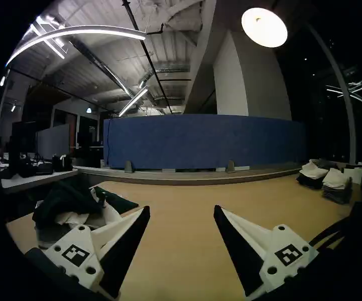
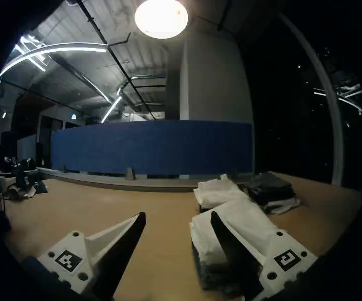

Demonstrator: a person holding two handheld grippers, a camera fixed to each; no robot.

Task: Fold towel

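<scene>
In the left gripper view, the left gripper point(image 1: 181, 209) hangs over the bare wooden table point(image 1: 181, 261), its two fingers spread wide with nothing between them. To its left, near the table's edge, lies a rumpled heap of towels point(image 1: 78, 203), dark cloth over white. It is bunched up, so it has no clear long axis and points no way in particular. Far off at the right end of the table sit folded stacks point(image 1: 326, 179), white over dark. A blue partition point(image 1: 201, 140) runs across the table's far side, under a round lamp point(image 1: 264, 27). In the right gripper view, the right gripper point(image 2: 177, 214) is likewise parted and holds nothing. A folded white towel point(image 2: 241, 218) lies flat on the table just behind its right-hand finger, which covers part of it. Whether the two touch cannot be told. The towel's long side seems to run away from the camera. Beyond it lie another white folded towel point(image 2: 218, 191) and a dark folded pile point(image 2: 270, 188), side by side.
</scene>
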